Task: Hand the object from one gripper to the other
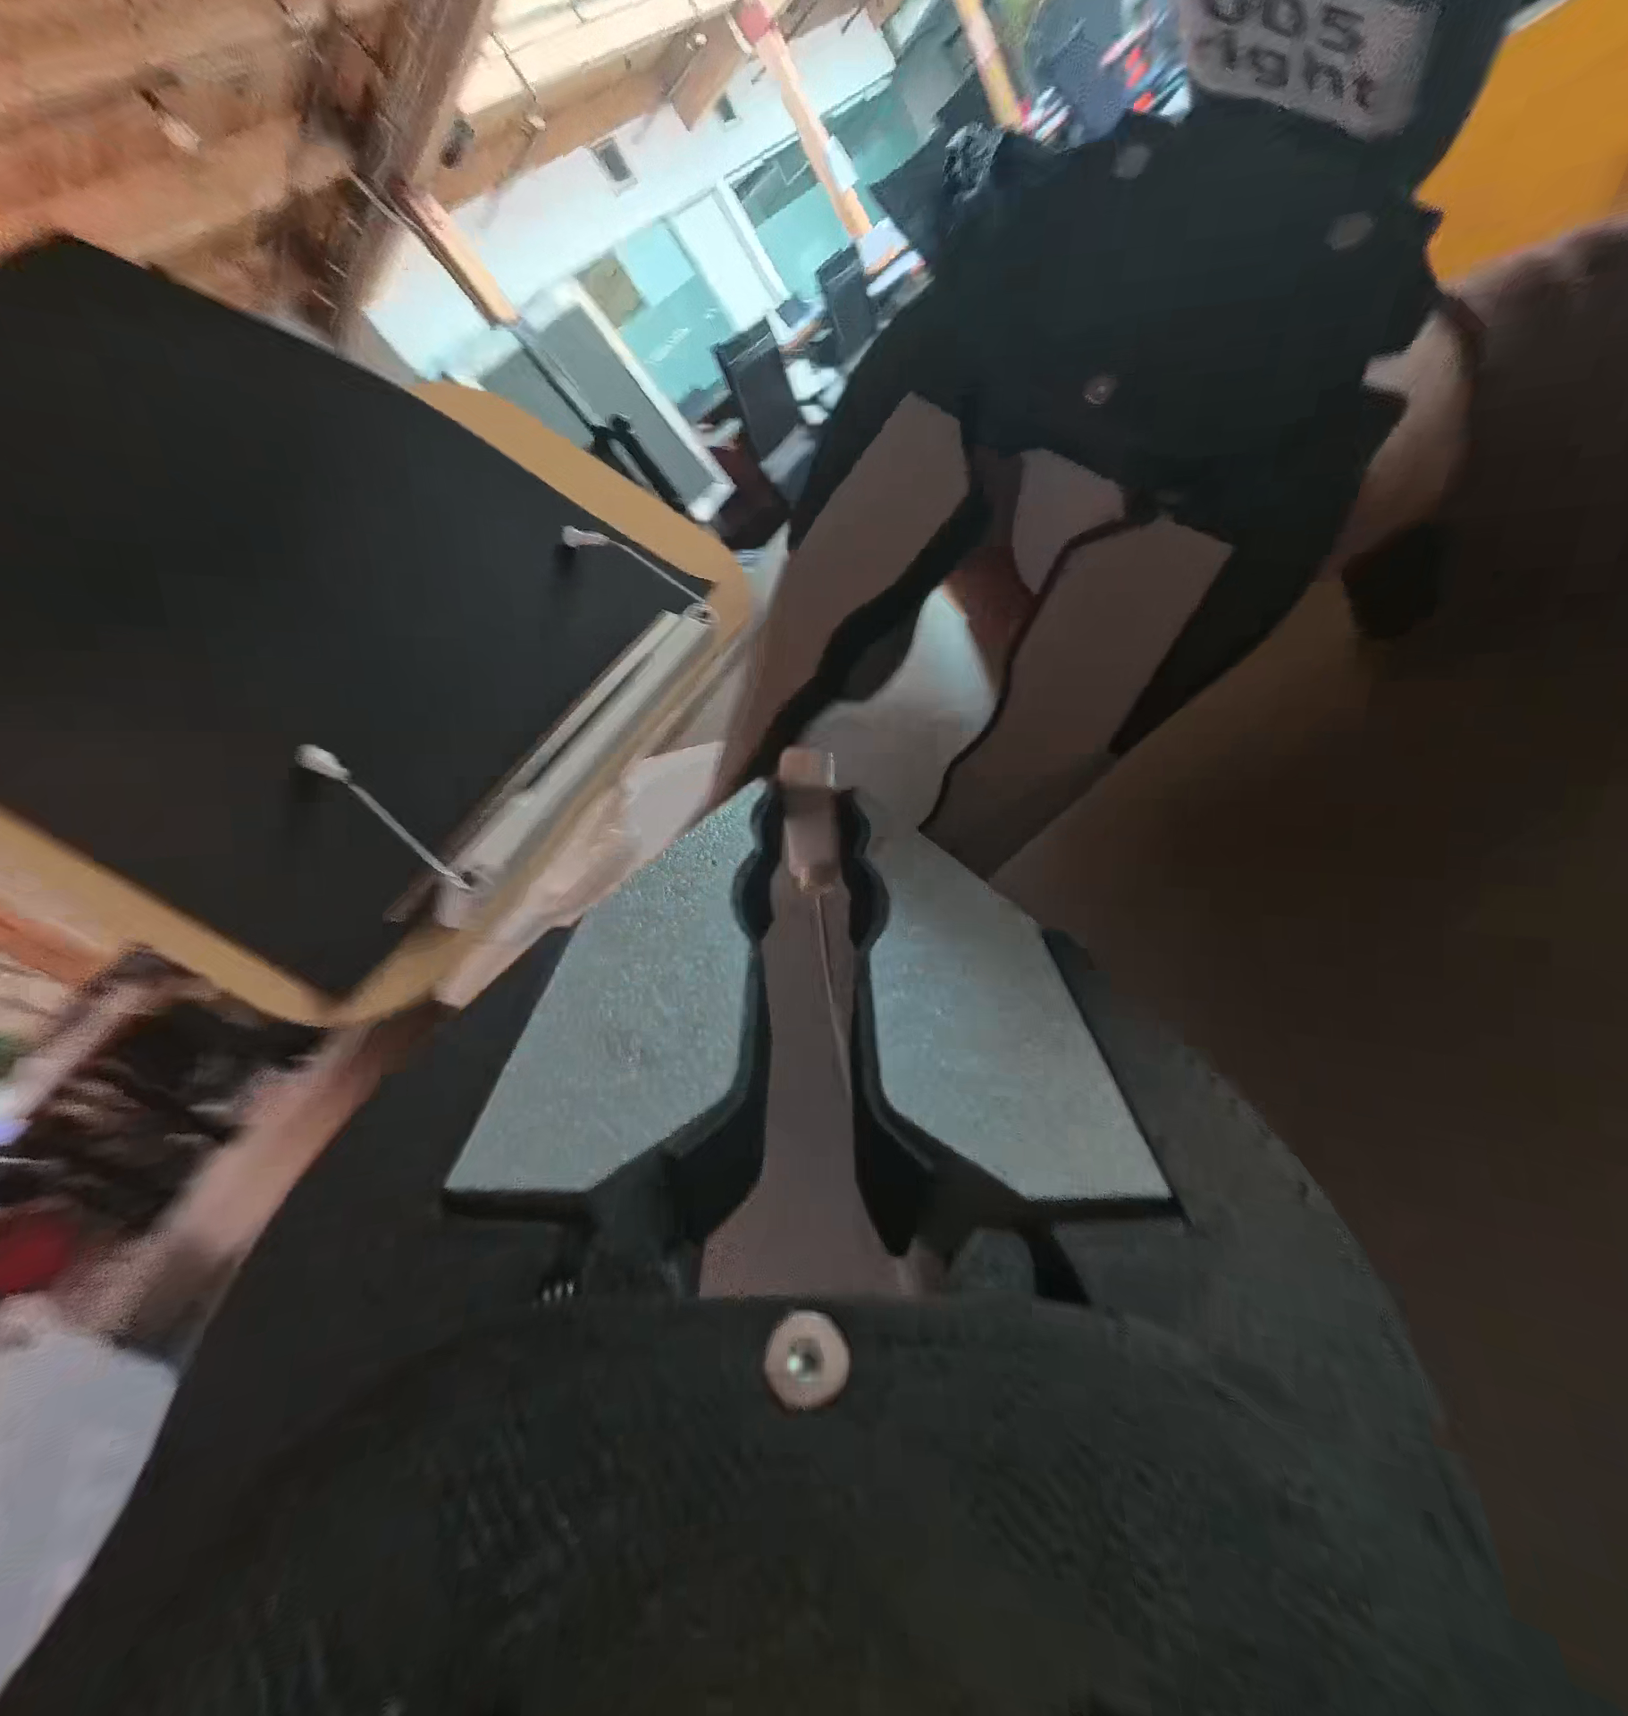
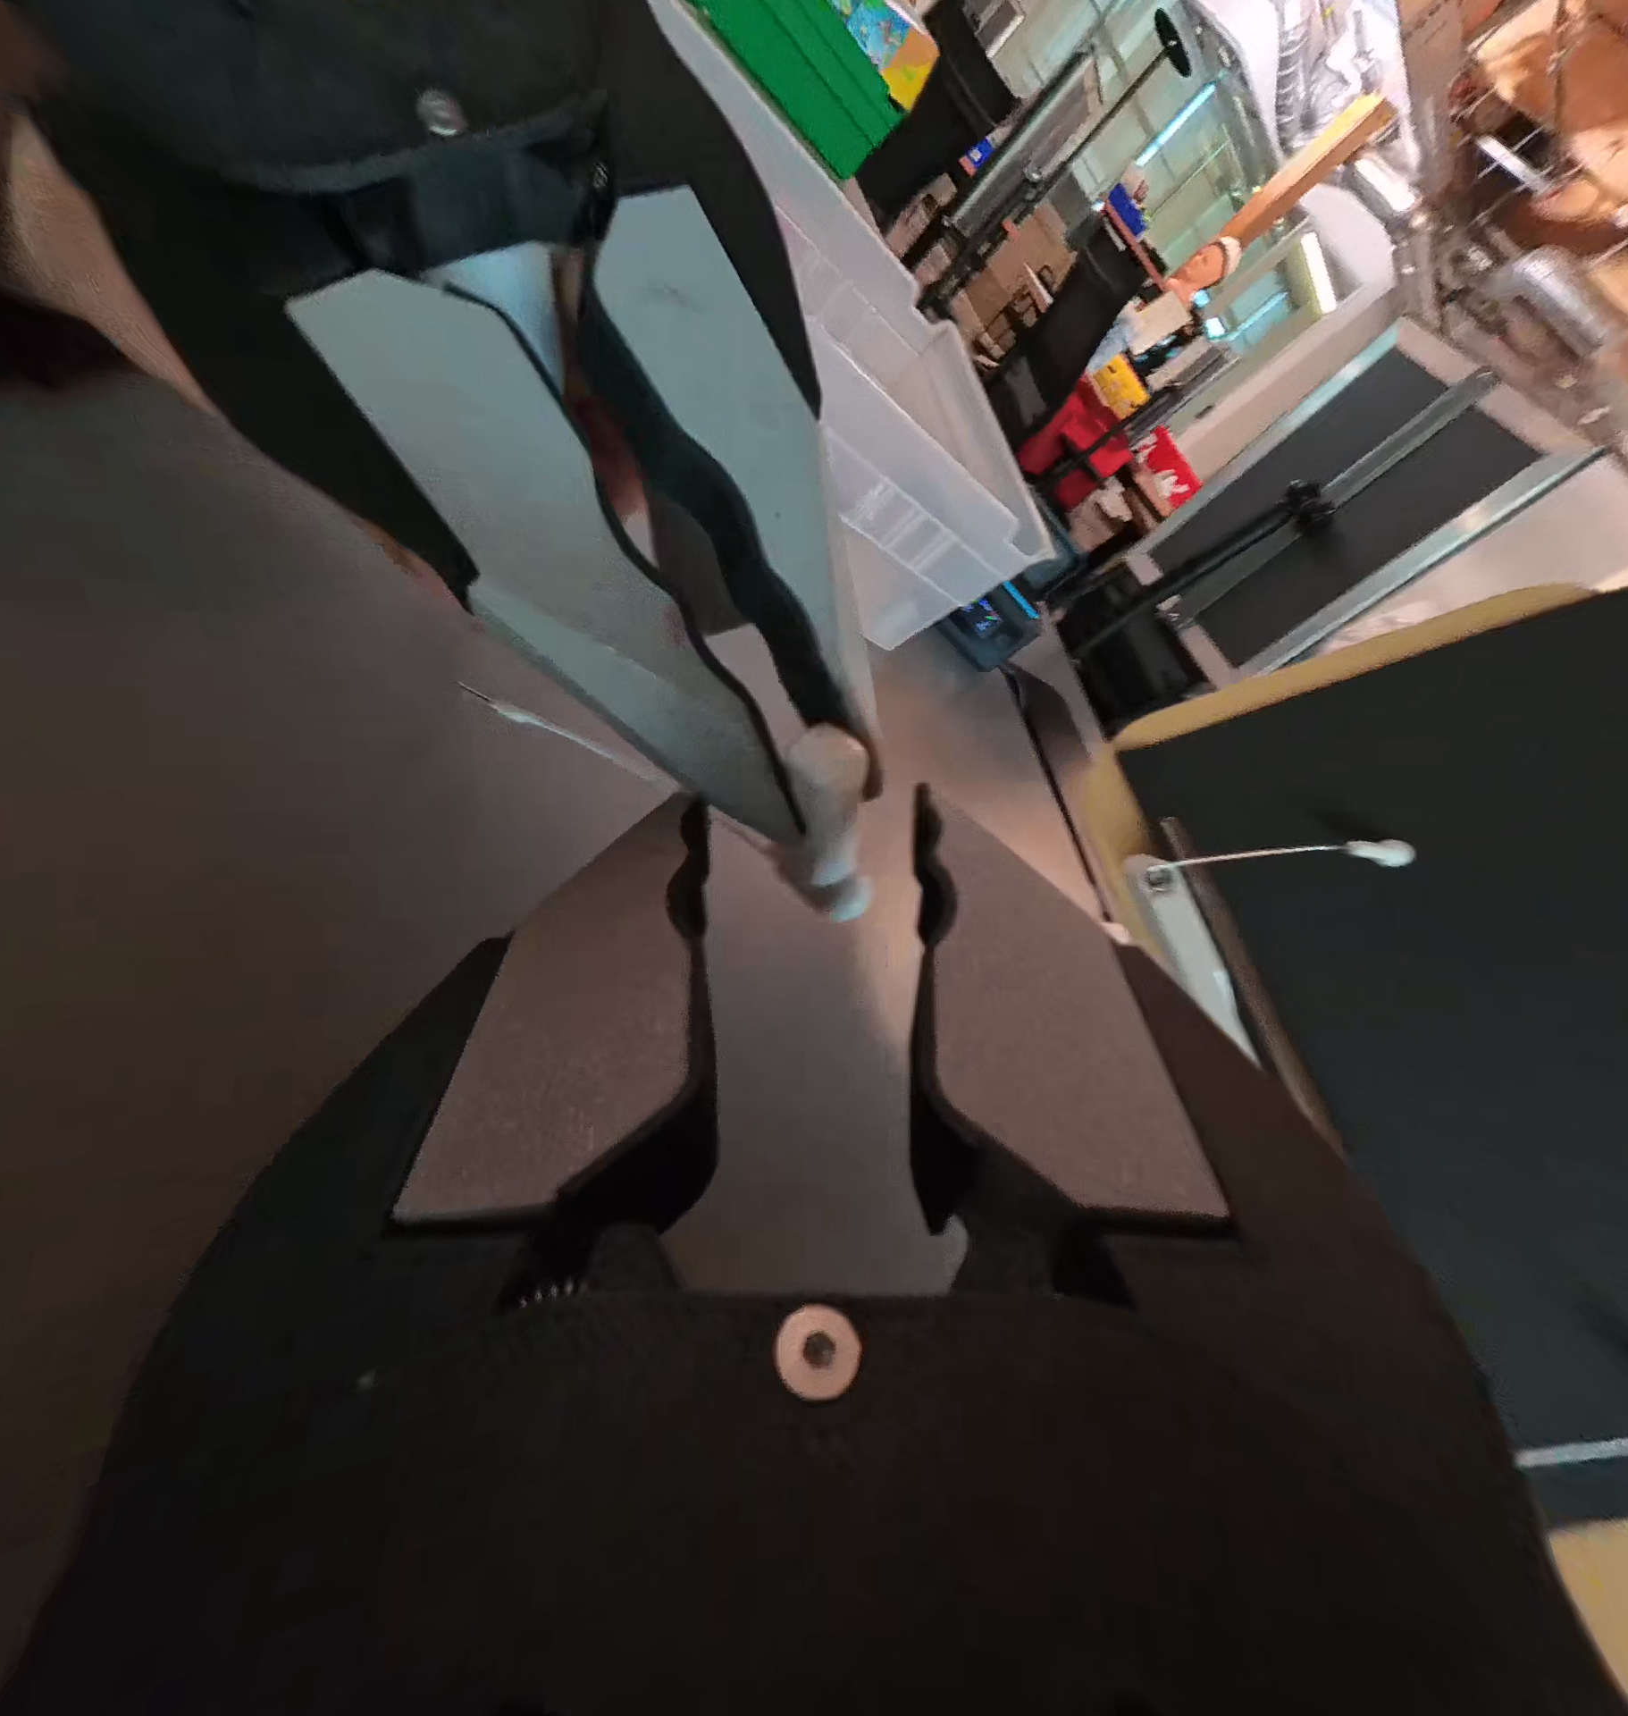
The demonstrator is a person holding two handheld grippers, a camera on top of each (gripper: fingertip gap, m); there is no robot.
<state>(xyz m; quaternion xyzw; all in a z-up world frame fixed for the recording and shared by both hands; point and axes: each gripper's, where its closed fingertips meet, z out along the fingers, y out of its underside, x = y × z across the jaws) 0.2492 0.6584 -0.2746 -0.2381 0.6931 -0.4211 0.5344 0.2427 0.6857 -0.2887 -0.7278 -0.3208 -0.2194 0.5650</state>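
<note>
Pale plastic needle hub point(image 1: 810, 817) sits pinched at the tips of your left gripper point(image 1: 808, 836), its thin shaft running back between the fingers. In the right wrist view your right gripper point(image 2: 810, 864) stands spread, the hub point(image 2: 829, 826) lying lengthwise just inside its tips, so the right is placed to close.

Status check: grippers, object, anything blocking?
Left gripper shut on needle hub. Right gripper open, hub end between its tips. Nothing in the way.

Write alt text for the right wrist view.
The left gripper comes in from the upper left, shut on a small pale needle hub, holding it between the tips of the open right gripper. A black board with a tan rim stands at right, a blurred workshop behind.
</note>
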